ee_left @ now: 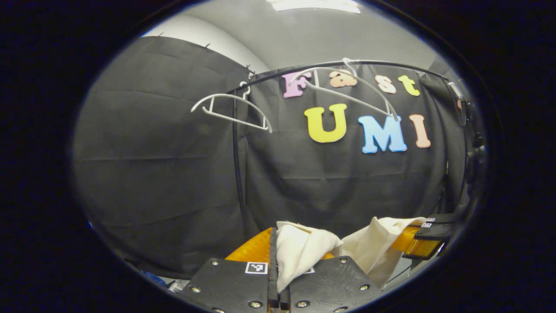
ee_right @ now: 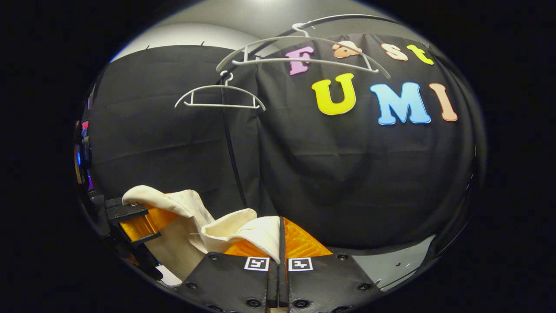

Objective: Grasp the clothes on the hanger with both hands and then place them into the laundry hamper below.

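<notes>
Currently left gripper (ee_left: 278,261) is clamped on one end of the cream garment (ee_left: 304,252), right gripper (ee_right: 280,243) pinching the other end. Cloth hangs between them, well below two bare white hangers (ee_right: 219,96) on the rail (ee_left: 304,71).

The cloth (ee_left: 304,250) is cream, plain with no pattern. The two hangers (ee_left: 232,111) are white, and so is the thin rail (ee_right: 347,18) they hang on (it looks pale grey in the light). The fingers (ee_left: 256,248) are bright orange, and their black mounts carry small black-and-white square tags (ee_right: 256,263). The wall (ee_left: 173,174) behind is black cloth.
</notes>
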The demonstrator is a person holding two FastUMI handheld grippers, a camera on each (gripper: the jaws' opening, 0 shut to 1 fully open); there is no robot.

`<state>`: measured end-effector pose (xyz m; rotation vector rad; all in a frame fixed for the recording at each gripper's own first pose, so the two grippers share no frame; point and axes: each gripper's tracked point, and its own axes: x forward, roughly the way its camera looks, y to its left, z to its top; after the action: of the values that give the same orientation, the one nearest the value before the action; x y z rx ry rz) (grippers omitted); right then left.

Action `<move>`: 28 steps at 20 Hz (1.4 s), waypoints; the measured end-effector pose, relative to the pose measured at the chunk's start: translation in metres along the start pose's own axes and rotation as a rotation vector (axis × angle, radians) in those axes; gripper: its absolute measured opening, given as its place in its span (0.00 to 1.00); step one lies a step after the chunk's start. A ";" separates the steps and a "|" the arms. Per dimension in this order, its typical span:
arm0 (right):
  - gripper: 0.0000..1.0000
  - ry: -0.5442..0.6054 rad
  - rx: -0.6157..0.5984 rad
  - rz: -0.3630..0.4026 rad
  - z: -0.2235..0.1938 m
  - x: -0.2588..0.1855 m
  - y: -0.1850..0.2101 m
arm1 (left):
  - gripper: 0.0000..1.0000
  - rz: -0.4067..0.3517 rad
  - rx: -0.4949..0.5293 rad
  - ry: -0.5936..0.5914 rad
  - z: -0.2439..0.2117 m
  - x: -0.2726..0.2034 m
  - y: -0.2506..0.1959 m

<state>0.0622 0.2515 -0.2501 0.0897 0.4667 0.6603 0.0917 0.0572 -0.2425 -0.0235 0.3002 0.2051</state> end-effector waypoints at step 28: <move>0.98 0.370 -0.053 -0.116 -0.127 -0.040 -0.023 | 0.94 -0.034 0.141 0.408 -0.168 -0.054 0.013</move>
<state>-0.0086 0.2009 -0.3528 -0.1120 0.8040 0.5752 -0.0103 0.0507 -0.3872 0.0699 0.7197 0.1435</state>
